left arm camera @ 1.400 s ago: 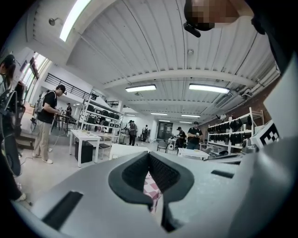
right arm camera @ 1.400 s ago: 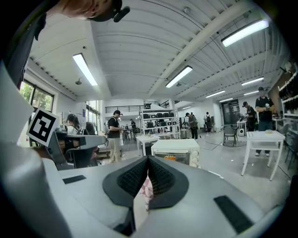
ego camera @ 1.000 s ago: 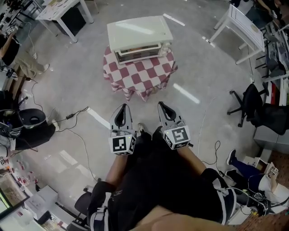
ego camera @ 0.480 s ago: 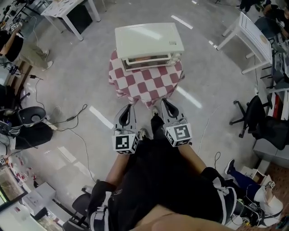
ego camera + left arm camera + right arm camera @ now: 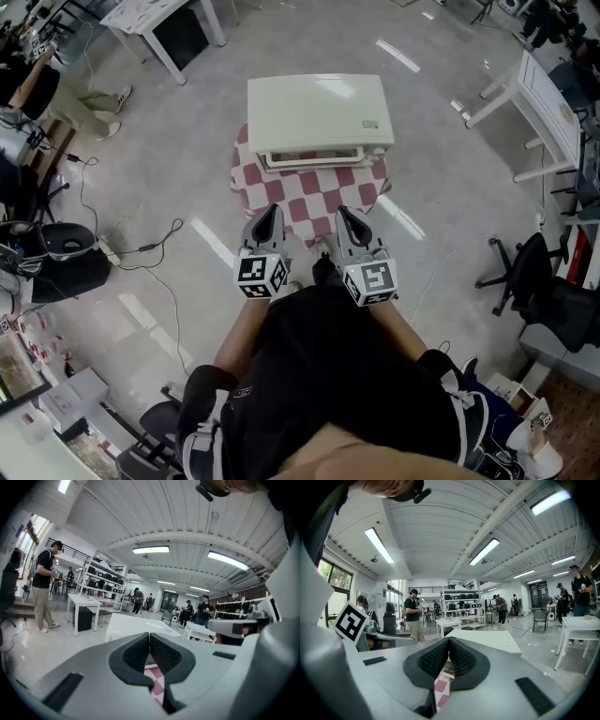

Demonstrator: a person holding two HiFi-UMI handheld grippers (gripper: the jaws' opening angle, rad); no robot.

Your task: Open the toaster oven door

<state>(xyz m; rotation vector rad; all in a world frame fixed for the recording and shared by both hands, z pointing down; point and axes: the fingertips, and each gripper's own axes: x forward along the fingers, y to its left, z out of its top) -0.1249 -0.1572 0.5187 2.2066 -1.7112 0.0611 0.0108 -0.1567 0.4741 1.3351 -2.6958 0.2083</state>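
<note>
Spotter: Grippers first. Left gripper (image 5: 271, 210): jaws pressed together, nothing between them, and the left gripper view shows only red check past the tips. Right gripper (image 5: 343, 213): same, closed and empty.

Recorder: Pose?

Spotter: Side by side in front of the person's waist, marker cubes nearest the body. Both point forward and dip slightly. From the head view the tips sit over the near edge of the checked cloth (image 5: 309, 197), apart from the oven.

Recorder: And the oven?

Spotter: Toaster oven (image 5: 319, 112), cream, sits on a small table under that cloth, dead ahead of both grippers. Its front (image 5: 312, 157) faces the person. Only a strip of it shows from above; the door looks closed. Can't make out the handle clearly.

Recorder: Step in hand?

Spotter: Approach, I'd say, with no contact yet. To do it well, pick one gripper and spread its jaws before arriving. Come in low and square to the front, and take the handle near its middle. Then pull out and down along the hinge arc, not straight back.

Recorder: Risk?

Spotter: A light oven on cloth may slide towards the person. The spare gripper resting on the lid could steady it.
</note>
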